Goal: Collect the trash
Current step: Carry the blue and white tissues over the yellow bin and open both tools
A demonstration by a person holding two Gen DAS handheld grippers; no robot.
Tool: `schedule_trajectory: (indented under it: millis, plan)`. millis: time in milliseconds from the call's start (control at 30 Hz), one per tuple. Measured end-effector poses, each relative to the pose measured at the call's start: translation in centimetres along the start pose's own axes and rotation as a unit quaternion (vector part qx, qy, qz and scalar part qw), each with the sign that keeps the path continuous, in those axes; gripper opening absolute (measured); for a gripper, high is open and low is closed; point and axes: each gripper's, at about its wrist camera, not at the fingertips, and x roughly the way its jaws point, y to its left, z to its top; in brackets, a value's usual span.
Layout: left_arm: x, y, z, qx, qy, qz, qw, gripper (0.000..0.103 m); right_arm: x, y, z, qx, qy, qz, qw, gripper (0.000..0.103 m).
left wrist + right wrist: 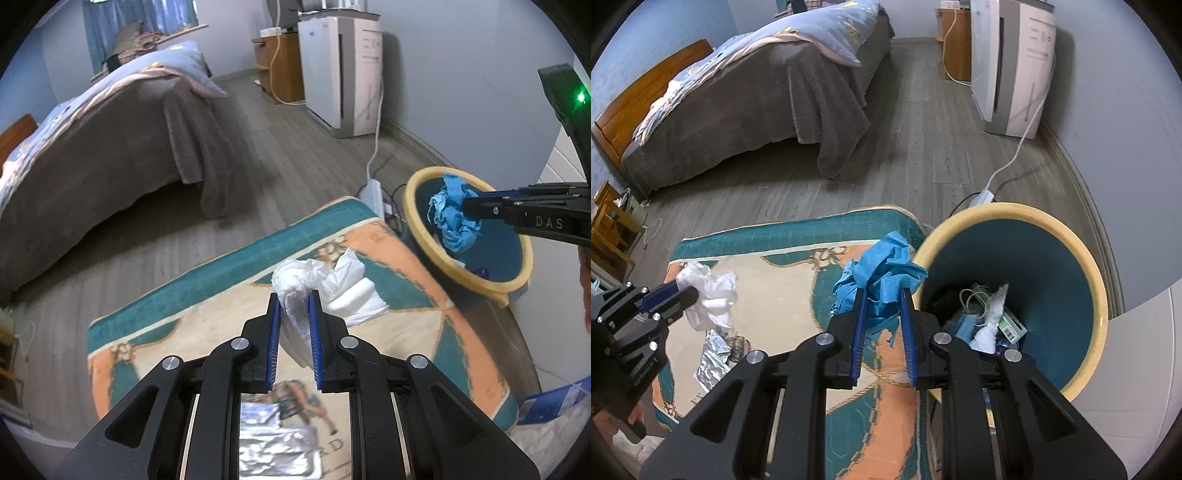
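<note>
My left gripper is shut on a crumpled white tissue and holds it above the patterned rug. The right wrist view shows that gripper at the left with the white tissue. My right gripper is shut on a crumpled blue paper wad, just left of the rim of the teal bin with a yellow rim. Seen from the left wrist, the right gripper holds the blue wad over the bin. A silver foil wrapper lies on the rug.
The bin holds several pieces of trash. A bed with a grey cover stands beyond the rug. A white appliance stands by the wall, with its cable running to a power strip on the wooden floor. Blue-and-white packaging lies at right.
</note>
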Motion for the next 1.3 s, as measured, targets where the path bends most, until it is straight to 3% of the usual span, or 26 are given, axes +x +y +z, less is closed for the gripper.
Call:
schedule_trajectory:
  millis: [500, 800, 1133, 1300]
  plan:
    - [0.6, -7.5, 1.7, 0.033, -0.012, -0.042, 0.9985, 0.016, 0.0, -5.2, -0.1, 0.053, 0.006, -0.039, 0.998, 0.018]
    - [1.4, -12.0, 0.9, 0.033, 0.000, -0.070, 0.9970, 0.016, 0.0, -6.0, -0.3, 0.062, 0.009, -0.052, 0.997, 0.018]
    - [3.8, -16.2, 2.4, 0.069, 0.010, -0.070, 0.9952, 0.016, 0.4, -11.3, -1.3, 0.147, 0.017, -0.086, 0.985, 0.018]
    - [4.9, -18.2, 4.1, 0.100, -0.003, -0.056, 0.9934, 0.016, -0.4, -13.1, -1.4, 0.184, -0.002, -0.108, 0.977, 0.018]
